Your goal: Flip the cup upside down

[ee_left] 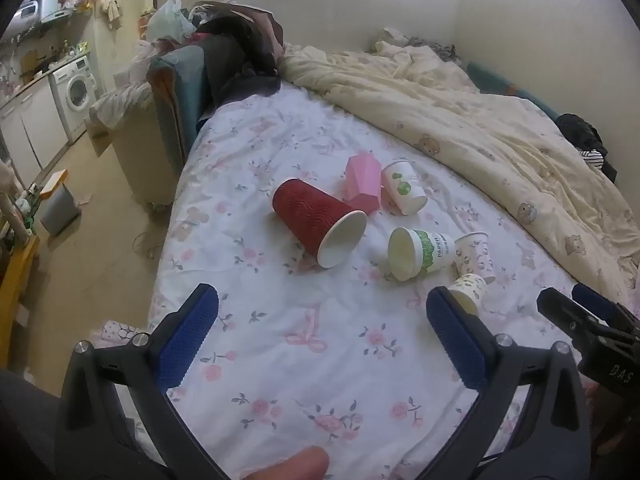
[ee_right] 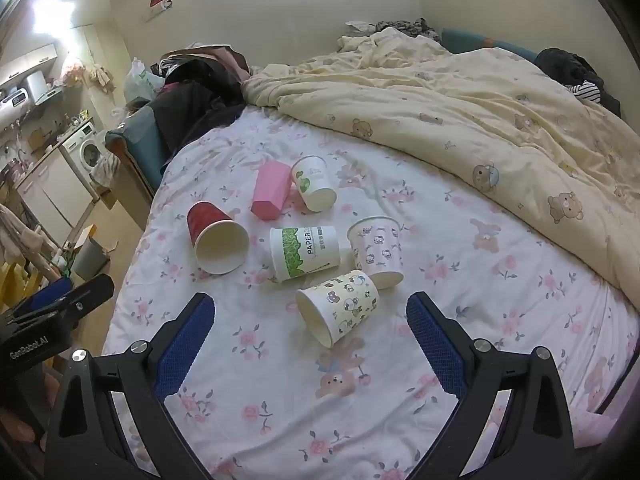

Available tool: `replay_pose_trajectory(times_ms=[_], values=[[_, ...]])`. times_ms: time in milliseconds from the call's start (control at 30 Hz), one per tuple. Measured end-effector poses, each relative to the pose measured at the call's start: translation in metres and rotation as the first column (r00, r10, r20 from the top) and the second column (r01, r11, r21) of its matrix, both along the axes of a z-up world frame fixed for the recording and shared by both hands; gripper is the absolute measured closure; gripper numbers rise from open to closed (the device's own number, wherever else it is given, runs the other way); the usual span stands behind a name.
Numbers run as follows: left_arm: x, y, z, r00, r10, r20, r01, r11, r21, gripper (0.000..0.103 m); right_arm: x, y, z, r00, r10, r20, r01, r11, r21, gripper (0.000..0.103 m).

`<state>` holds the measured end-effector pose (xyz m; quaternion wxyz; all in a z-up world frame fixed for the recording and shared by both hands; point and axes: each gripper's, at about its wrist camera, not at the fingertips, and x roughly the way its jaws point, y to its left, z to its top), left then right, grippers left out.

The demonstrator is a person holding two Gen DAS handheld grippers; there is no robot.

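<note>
Several cups lie on their sides on the floral bedsheet (ee_right: 280,400). A red ribbed cup (ee_left: 316,220) (ee_right: 214,236) lies at the left. A pink faceted cup (ee_left: 362,182) (ee_right: 270,194) and a white cup with a green print (ee_left: 402,188) (ee_right: 314,184) lie behind. A green-banded paper cup (ee_left: 420,254) (ee_right: 306,252), a pink cartoon cup (ee_right: 378,250) (ee_left: 476,254) and a yellow cartoon cup (ee_right: 338,308) (ee_left: 466,290) lie nearer. My left gripper (ee_left: 322,312) is open and empty, in front of the cups. My right gripper (ee_right: 310,320) is open, with the yellow cup just beyond its fingertips.
A cream duvet (ee_right: 460,120) is bunched over the back and right of the bed. Dark clothes and bags (ee_left: 232,52) pile at the bed's far left corner. The bed's left edge drops to the floor, with a grey bin (ee_left: 60,204) and a washing machine (ee_left: 76,92).
</note>
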<state>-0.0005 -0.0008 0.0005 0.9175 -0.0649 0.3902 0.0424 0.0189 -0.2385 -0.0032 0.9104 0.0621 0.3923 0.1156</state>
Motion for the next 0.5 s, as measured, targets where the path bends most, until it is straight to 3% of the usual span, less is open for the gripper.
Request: replay_pose_trajectory(times_ms=[500], values=[[-0.0004, -0.0026, 0.0056, 1.0, 0.002, 0.002, -0.002, 1.0, -0.003, 0.0, 0.0, -0.0004, 0.0013, 1.0, 0.003, -0.014, -0.003, 1.0, 0.008, 0.004]])
